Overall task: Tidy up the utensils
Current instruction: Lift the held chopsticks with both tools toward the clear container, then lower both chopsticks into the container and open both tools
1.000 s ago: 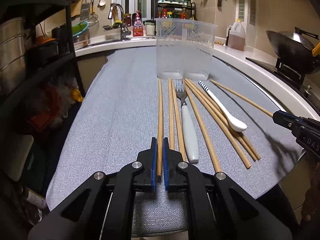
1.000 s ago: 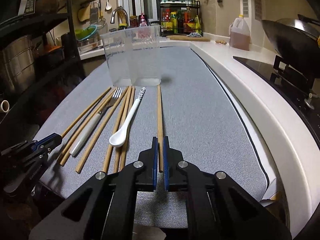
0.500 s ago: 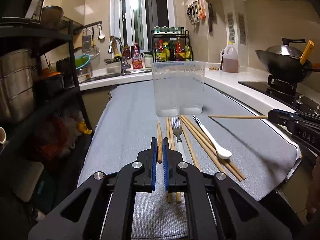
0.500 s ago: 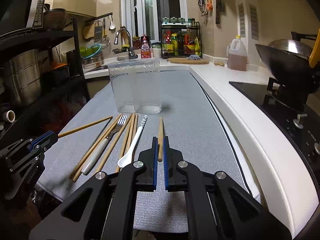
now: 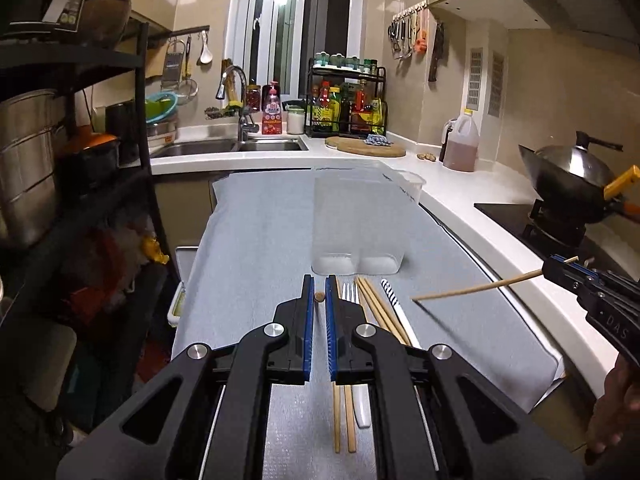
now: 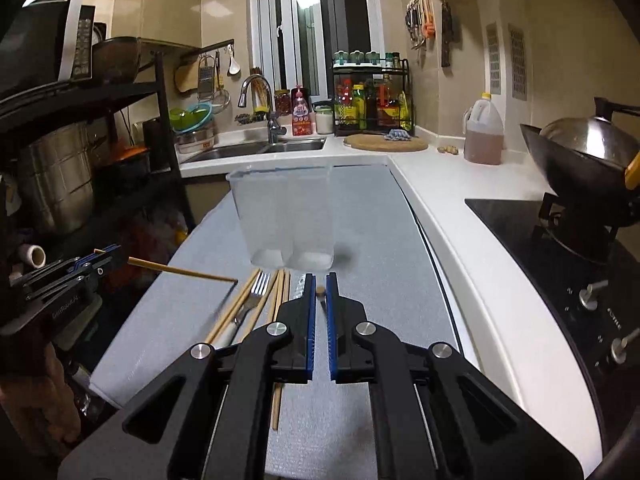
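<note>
Our left claw (image 5: 317,300) and right claw (image 6: 319,296) each clamp one chopstick (image 5: 319,297): light, stiff, slippery; pinched at its end, so it pivots toward the twelve-o'clock container (image 5: 356,220).

Grey mat (image 5: 256,248) over counter (image 5: 460,196); on it clear container (image 5: 356,224), chopsticks (image 5: 374,304), fork (image 5: 349,292), probably spoon (image 5: 390,296).

Changes logged: your left gripper (image 5: 319,288) and right gripper (image 6: 319,282) have both risen from the grey mat (image 5: 248,248), each carrying one chopstick that lay flat a second ago. The left chopstick (image 6: 182,271) and right chopstick (image 5: 476,289) now hang clear of the mat, seen end-on between their own pads. The row on the mat (image 5: 380,304) is two chopsticks fewer.
</note>
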The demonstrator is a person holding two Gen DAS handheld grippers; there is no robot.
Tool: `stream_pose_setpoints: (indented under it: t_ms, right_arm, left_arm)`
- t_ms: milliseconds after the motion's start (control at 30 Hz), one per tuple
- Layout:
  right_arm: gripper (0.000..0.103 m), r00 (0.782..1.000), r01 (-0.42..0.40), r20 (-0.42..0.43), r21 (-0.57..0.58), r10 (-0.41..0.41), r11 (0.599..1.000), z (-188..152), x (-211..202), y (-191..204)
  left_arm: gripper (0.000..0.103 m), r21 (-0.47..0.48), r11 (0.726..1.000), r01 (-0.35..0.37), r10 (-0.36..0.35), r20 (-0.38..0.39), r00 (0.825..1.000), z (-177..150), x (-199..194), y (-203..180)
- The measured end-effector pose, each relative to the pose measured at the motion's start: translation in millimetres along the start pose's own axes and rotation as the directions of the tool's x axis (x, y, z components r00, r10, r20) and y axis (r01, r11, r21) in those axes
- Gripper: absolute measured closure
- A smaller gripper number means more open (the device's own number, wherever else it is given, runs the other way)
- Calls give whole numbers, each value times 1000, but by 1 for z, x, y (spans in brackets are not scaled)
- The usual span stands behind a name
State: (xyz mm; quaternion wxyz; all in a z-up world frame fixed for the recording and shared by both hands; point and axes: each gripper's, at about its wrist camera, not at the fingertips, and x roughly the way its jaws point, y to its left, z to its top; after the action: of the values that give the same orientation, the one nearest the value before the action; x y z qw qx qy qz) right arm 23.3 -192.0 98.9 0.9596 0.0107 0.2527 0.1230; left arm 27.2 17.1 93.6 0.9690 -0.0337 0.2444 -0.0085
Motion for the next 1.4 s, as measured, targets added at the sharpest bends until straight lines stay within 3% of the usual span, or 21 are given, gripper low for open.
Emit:
stream_pose_setpoints:
  t_ms: [333, 700, 933, 1233, 1400]
  right_arm:
    - [98, 1000, -17, 21, 19, 17, 1000, 59, 0, 3]
    - [98, 1000, -13, 25, 5, 13, 1000, 103, 9, 11]
    - [98, 997, -30, 78, 22, 29, 999, 148, 13, 8]
    - [98, 978, -51, 204, 69, 36, 996, 236, 26, 2]
    - [98, 975, -58, 221, 68, 41, 996, 251, 58, 2]
  left_arm:
    - [97, -26, 998, 56, -56, -27, 998, 59, 0, 17]
    - [97, -43, 995, 93, -98, -132, 986, 100, 10, 25]
    - [97, -26, 994, 110, -112, -77, 991, 149, 13, 22]
    - [97, -22, 988, 155, -155, 26, 988, 237, 23, 12]
    - [97, -22, 985, 174, -172, 65, 983, 257, 47, 3]
